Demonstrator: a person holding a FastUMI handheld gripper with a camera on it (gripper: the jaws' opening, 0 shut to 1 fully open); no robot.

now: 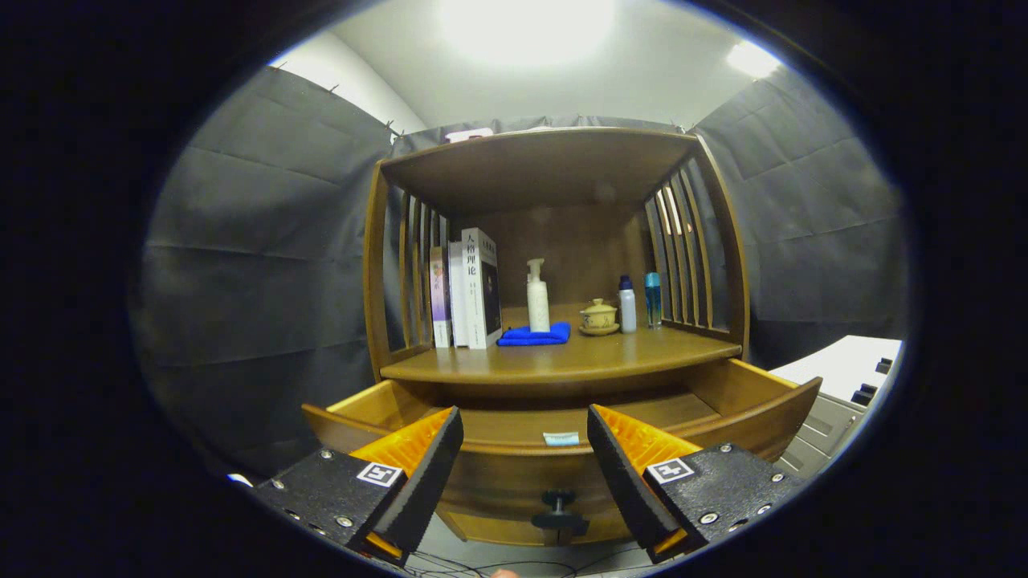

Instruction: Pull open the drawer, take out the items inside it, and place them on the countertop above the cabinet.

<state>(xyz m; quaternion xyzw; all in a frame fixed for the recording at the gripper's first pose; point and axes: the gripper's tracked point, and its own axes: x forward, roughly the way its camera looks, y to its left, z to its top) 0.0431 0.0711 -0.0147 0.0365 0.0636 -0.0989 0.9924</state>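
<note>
Room: a booth hung with dark cloth walls [257,265], a pale ceiling above with a bright lamp [526,24]; a pale cabinet with dark handles [843,393] stands beside the wooden unit.
Floor: grey, with thin cables [482,567] lying just below the fingers.
Gripper [525,437]: jaws spread wide apart, gripping nothing, the drawer front showing between them.
Drawer [562,457]: pulled out from the wooden cabinet, just ahead of the fingers; a dark knob [559,507] on its front, a small pale label [560,438] on its rim. Its inside is mostly hidden, so the contents cannot be told.
Countertop [562,357]: brown wood, directly above the drawer, under a slatted shelf roof [538,160].
On countertop, left: upright books [470,289] against the slats.
Middle: a folded blue cloth [534,335] with a white pump bottle [536,297] standing at it.
Right: a lidded cup on a saucer [599,316], then a white bottle [627,305] and a teal bottle [653,299], just beside each other.
</note>
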